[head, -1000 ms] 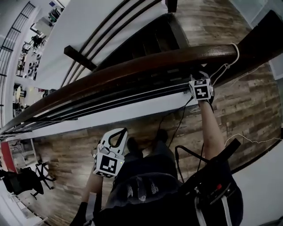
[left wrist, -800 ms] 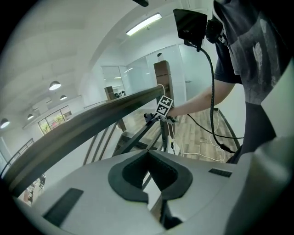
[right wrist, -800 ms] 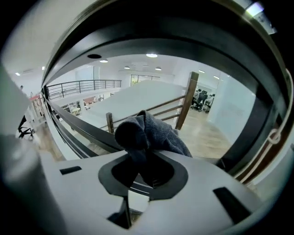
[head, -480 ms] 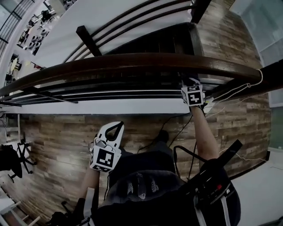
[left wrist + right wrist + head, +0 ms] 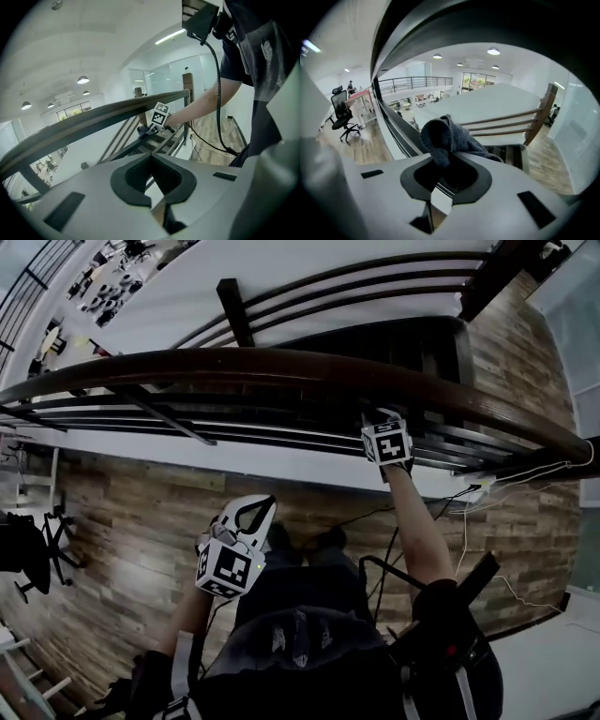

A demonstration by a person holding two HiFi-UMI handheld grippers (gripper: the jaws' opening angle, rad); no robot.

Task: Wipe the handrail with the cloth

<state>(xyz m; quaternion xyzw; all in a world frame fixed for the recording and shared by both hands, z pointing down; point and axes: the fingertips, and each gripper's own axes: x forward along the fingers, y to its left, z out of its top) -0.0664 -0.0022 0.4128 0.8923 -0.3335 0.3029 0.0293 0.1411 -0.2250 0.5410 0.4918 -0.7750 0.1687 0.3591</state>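
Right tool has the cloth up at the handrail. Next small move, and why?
Probably press the cloth up onto the handrail and slide it a short way toward the person's left. The right tool is shut on the cloth just beside the rail, though contact isn't clear, and a long stretch of rail runs that way. The left tool is shut, empty and held low.

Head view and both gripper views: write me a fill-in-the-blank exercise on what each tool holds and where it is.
The cloth sits pinched in the ____ tool.
The left tool, jaws together, holds ____.
The right tool is up at the handrail; the left tool hangs low over the plank ____.
Missing words: right; nothing; floor.
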